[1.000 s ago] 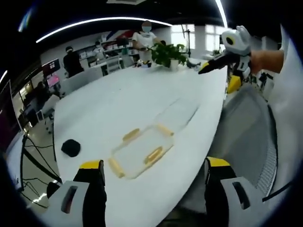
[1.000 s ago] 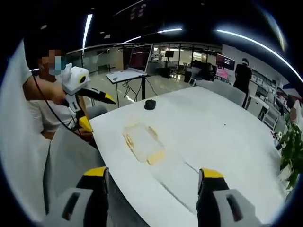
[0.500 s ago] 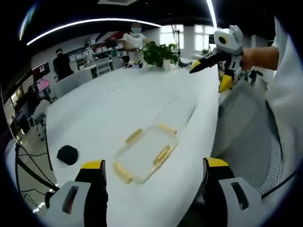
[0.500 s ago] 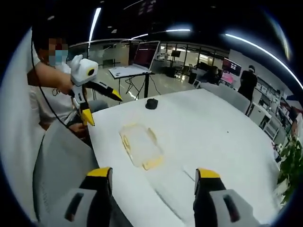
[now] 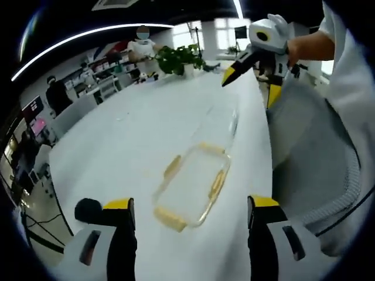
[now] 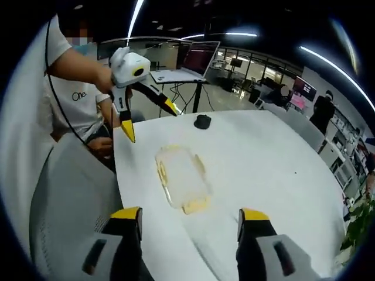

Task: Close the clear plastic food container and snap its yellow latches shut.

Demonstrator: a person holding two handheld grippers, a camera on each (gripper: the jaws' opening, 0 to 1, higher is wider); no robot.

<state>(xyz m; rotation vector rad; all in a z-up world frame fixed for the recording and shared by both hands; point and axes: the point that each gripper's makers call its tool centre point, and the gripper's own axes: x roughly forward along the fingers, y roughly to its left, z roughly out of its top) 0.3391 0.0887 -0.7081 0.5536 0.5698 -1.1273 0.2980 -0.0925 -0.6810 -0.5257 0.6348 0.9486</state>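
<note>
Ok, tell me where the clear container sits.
The clear container lies on the white table near its edge, ahead of the left gripper.

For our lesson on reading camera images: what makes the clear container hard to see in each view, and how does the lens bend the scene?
Left gripper view: the container is see-through against the white table, so mainly its yellow latches stand out; the table edge curves. Right gripper view: same faint outline, ceiling light strips bow, and the table is evenly lit.
</note>
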